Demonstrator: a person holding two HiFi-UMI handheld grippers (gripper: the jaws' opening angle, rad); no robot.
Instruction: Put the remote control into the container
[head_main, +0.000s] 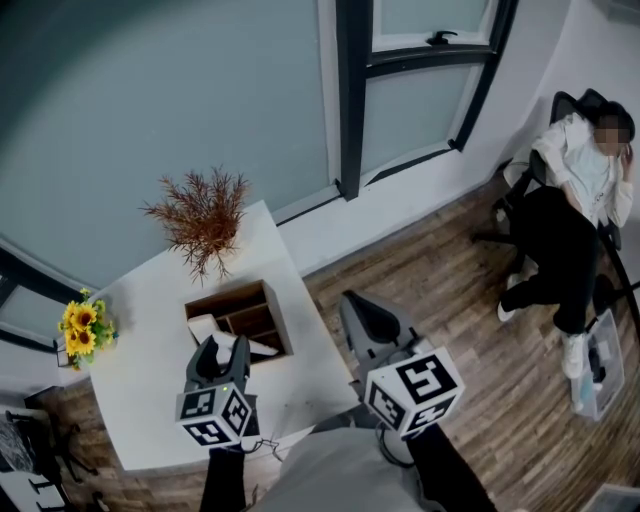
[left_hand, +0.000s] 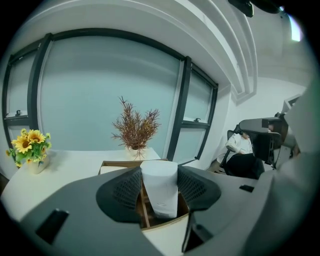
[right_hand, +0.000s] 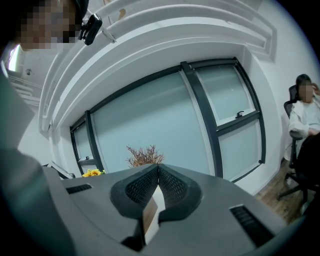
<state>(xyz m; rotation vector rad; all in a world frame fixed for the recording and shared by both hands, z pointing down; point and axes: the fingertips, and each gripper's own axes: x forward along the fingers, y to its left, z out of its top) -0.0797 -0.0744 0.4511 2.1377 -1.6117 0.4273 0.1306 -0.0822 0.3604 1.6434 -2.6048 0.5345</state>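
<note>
A white remote control stands between the jaws of my left gripper, with the pads pressed on its two sides. The left gripper hangs over the near side of an open wooden container with compartments, which stands on the white table. In the left gripper view the container lies just behind and below the remote. My right gripper is off the table's right edge, above the wooden floor. Its jaws meet at the tips with nothing held.
A vase of dried brown twigs stands at the table's far corner and yellow sunflowers at its left edge. A person sits in an office chair at the far right. Large windows run along the back.
</note>
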